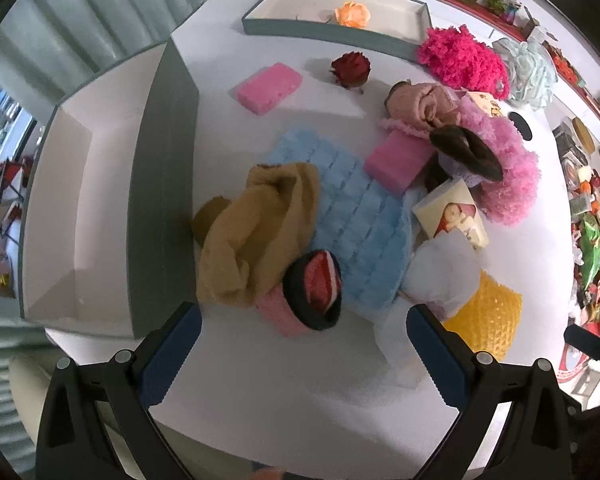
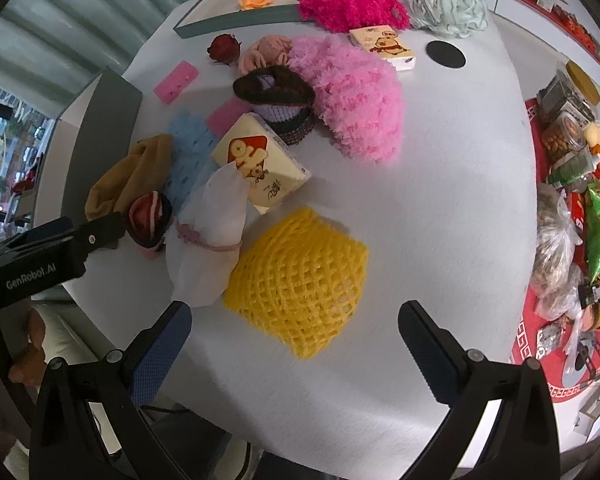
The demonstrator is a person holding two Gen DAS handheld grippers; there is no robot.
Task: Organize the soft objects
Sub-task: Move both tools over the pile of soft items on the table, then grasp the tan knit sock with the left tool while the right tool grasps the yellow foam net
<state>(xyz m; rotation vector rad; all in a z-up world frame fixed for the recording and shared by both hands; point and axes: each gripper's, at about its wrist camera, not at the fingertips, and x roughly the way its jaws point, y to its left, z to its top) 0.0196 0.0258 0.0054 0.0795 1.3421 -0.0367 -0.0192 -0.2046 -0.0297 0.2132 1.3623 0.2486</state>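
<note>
Both grippers, left and right, jaws apart, above table.

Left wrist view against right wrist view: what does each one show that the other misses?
Only the left wrist view shows the inside of the near grey tray, which looks bare, and the left gripper from behind, open over the table.

Only the right wrist view shows the black disc, the whole small tissue pack, the snack pile at the right edge, and the right gripper, open near the yellow foam net.

Both show the blue cloth, the tan sock, the orange flower in the far tray and the pink fluffy item.
</note>
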